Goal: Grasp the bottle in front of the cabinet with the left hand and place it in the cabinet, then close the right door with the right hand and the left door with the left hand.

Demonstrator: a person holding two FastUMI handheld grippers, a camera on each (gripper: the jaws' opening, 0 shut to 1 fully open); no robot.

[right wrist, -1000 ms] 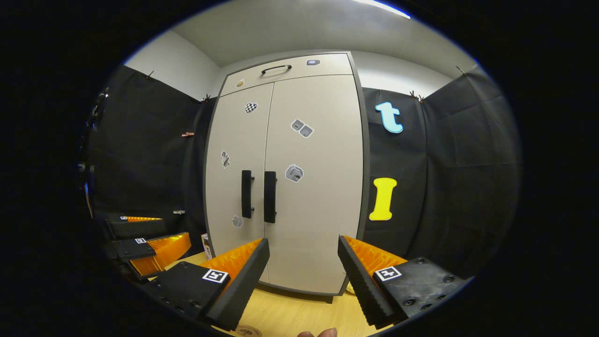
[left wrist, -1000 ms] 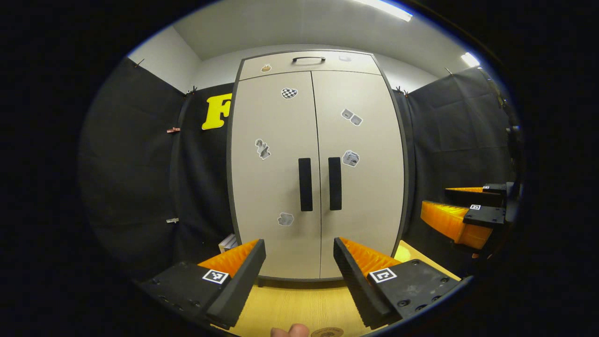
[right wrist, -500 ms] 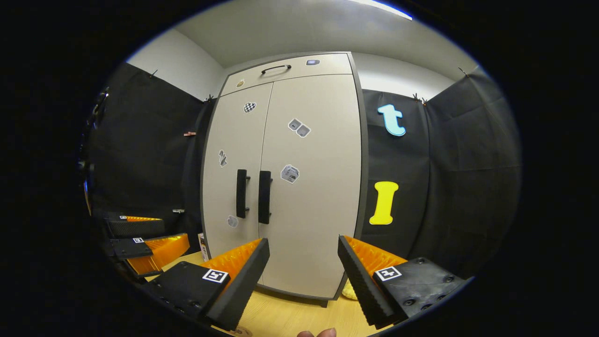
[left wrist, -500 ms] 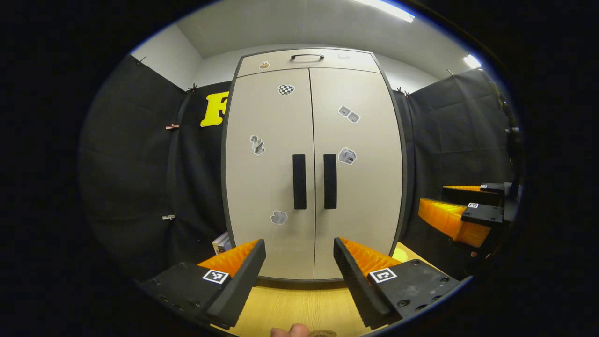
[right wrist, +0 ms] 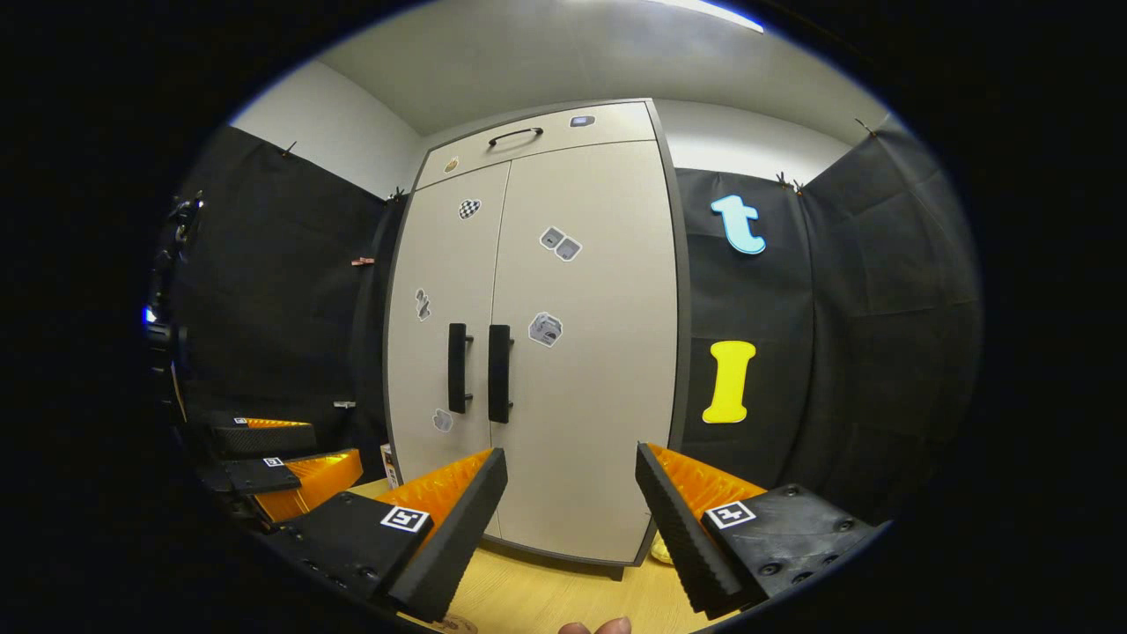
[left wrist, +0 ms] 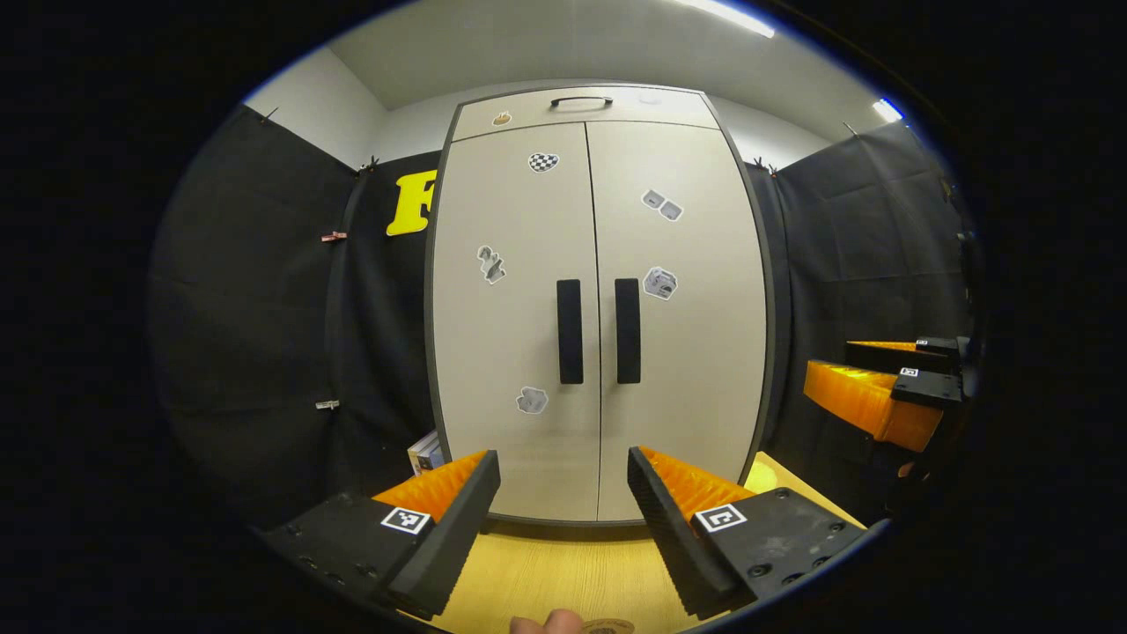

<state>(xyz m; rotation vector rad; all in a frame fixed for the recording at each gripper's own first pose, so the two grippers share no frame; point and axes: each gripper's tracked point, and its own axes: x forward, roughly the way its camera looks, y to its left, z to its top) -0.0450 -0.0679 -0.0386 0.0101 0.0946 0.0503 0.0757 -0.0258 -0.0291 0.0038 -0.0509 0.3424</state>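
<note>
Barely shifted since before: both doors [left wrist: 599, 317] shut at 12 o'clock; left fingers [left wrist: 563, 519] and right fingers [right wrist: 572, 519] wide open, empty; I only withdraw.

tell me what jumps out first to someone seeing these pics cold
The tall pale cabinet fills the middle, both doors shut, two dark handles side by side at the seam and small stickers scattered over the doors. Low in front, the left gripper and the right gripper stand open and empty above the wooden table.
</note>
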